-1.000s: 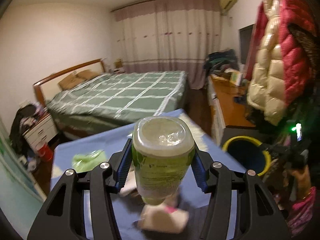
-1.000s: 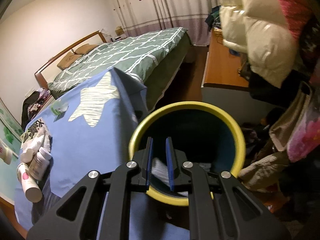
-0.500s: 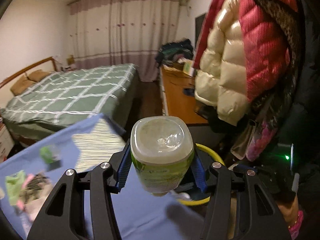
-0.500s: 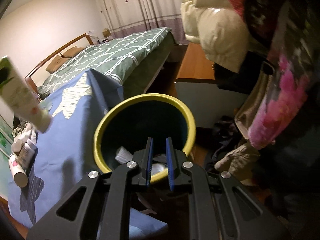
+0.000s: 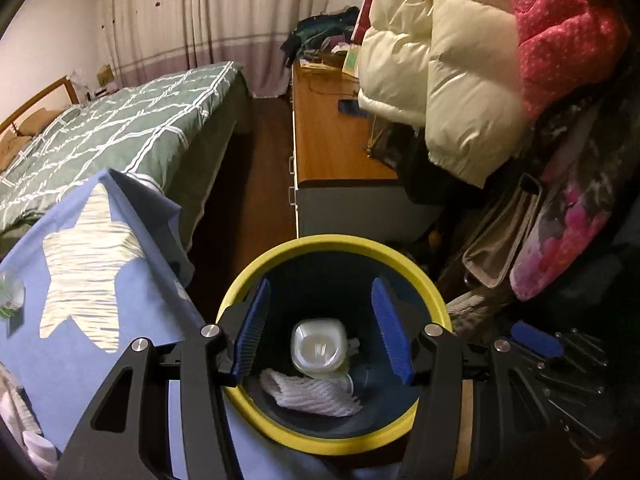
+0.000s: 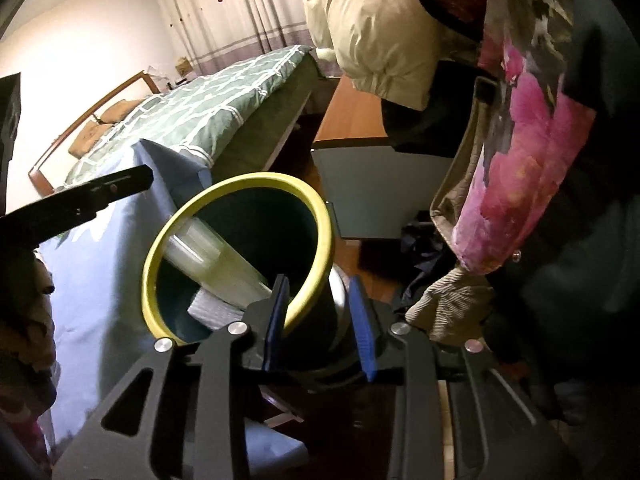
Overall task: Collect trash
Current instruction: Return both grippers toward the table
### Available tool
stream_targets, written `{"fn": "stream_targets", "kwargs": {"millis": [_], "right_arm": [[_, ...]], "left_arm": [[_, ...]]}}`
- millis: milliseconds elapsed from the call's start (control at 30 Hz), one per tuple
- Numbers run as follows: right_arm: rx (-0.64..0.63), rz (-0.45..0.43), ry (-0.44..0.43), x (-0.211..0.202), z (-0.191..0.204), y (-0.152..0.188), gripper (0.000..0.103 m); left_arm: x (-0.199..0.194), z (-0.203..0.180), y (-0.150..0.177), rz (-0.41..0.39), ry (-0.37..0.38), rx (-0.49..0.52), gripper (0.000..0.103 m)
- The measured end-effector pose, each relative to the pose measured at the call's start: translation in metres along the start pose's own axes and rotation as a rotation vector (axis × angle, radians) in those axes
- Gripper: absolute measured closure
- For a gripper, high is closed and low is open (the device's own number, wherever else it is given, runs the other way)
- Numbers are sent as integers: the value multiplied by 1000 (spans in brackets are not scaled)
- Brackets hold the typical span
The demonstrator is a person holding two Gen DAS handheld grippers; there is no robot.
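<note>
Left tool (image 5: 320, 332) released above the bin (image 5: 256, 296), bottle (image 5: 319, 345) inside below its pads; right tool (image 6: 320, 320) opening astride the bin's rim.

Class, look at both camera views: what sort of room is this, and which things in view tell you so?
Most likely a lived-in bedroom: a bed with a green checked quilt, long curtains behind it, and padded coats hanging over a wooden dresser.

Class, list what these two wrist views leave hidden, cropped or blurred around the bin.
- Bottle label: left wrist view shows only its base; right wrist view is blurred.
- Bin floor: white cloth covers it.
- Items at the blue cloth's left edge: cropped.
</note>
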State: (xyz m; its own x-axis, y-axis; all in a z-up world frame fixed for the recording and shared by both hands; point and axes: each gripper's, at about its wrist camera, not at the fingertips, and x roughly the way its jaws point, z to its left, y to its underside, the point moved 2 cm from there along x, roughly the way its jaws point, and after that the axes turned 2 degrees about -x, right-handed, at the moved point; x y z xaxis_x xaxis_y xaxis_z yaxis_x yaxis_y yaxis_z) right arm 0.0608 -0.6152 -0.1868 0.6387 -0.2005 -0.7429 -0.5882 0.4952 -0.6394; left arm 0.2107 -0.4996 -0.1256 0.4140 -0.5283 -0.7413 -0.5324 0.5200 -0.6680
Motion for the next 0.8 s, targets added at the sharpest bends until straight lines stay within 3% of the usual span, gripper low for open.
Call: {"fn": "stream_targets", "kwargs": {"millis": [167,233,433,600,800], "right_arm": [[-21,2,-12,0,10,1,73],[-30,1,-20,0,16,2,73],[-89,8,-53,0,51,5,73],[-169,19,-105,1,101,8,73],[-303,52,-212,5,185,17,73]], "left_arm": [[-26,10,5,-28,-19,-11,49],[-50,17,8,-57,-27,-20,36],[-138,63,36,-167,-111,-77,22],[-212,129,81,-241,-247,-198,9],[-288,207,157,-272,-478,-353,6]]}}
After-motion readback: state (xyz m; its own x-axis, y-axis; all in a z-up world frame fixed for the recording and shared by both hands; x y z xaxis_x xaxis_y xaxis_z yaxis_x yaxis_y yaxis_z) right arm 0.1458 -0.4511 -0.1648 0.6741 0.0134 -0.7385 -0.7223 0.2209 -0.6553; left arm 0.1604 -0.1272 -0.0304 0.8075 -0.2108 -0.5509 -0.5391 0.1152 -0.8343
